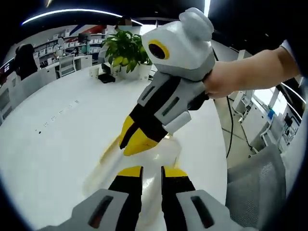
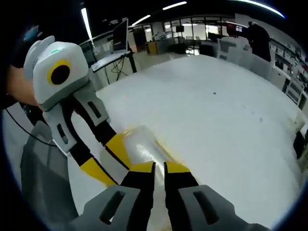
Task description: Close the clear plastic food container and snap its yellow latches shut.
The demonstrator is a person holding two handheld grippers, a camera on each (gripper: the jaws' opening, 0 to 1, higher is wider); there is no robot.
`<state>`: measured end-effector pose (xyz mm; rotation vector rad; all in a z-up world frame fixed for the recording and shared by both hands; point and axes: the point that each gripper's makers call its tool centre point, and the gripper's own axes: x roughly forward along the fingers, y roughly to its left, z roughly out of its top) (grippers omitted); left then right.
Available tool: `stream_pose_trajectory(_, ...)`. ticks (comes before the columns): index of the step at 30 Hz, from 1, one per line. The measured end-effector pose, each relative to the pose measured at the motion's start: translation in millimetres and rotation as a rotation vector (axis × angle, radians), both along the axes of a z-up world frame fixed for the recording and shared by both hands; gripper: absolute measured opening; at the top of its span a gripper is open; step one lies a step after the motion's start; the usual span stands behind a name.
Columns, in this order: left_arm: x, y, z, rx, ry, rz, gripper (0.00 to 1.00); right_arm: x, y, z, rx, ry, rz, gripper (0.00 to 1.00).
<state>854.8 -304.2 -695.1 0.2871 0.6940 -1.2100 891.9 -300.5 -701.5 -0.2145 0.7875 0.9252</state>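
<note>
The clear plastic container (image 1: 154,161) lies on the white table as a blurred, glassy shape; its top (image 2: 143,140) shows just beyond my right jaws, with a yellow edge (image 2: 168,147) on its right side. My right gripper (image 1: 135,143), held by a hand, comes down from the upper right with its yellow tips together on the container's top. In its own view the right gripper (image 2: 159,167) has jaws almost touching. My left gripper (image 1: 152,171) stands over the container's near end, jaws slightly apart. From the right gripper view, the left gripper (image 2: 107,160) reaches the container's left side.
The round white table (image 1: 57,130) stretches far and left. A potted green plant (image 1: 124,50) stands at its far edge. A grey chair back (image 1: 260,187) is at the right. Desks and shelves (image 2: 192,38) lie beyond the table.
</note>
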Motion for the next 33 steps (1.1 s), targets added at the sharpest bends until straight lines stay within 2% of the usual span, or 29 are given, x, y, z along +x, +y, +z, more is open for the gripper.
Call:
stream_pose_trajectory(9,-12.0,2,-4.1,0.026,-0.020,-0.064,0.10,3,3,-0.9,-0.012,-0.002,0.014,0.04)
stream_pose_trajectory(16,-21.5,-1,-1.3,0.040,-0.097,-0.131,0.15,10,5,1.7,-0.020,-0.007,0.027,0.07)
stream_pose_trajectory(24,-27.9,-5,4.2,0.084,-0.246,-0.222,0.22,11,7,-0.6,-0.053,-0.003,0.071,0.14)
stream_pose_trajectory(28,-29.7,-6,0.6,0.111,-0.281,-0.243,0.23,10,7,-1.2,-0.071,-0.007,0.100,0.15)
stream_pose_trajectory(31,-29.9,-6,-1.4,0.123,-0.287,-0.248,0.24,10,7,-2.7,-0.088,-0.008,0.124,0.16)
stream_pose_trajectory(33,-28.2,-5,-3.1,0.147,-0.322,-0.261,0.25,10,6,-2.8,-0.101,-0.012,0.138,0.16)
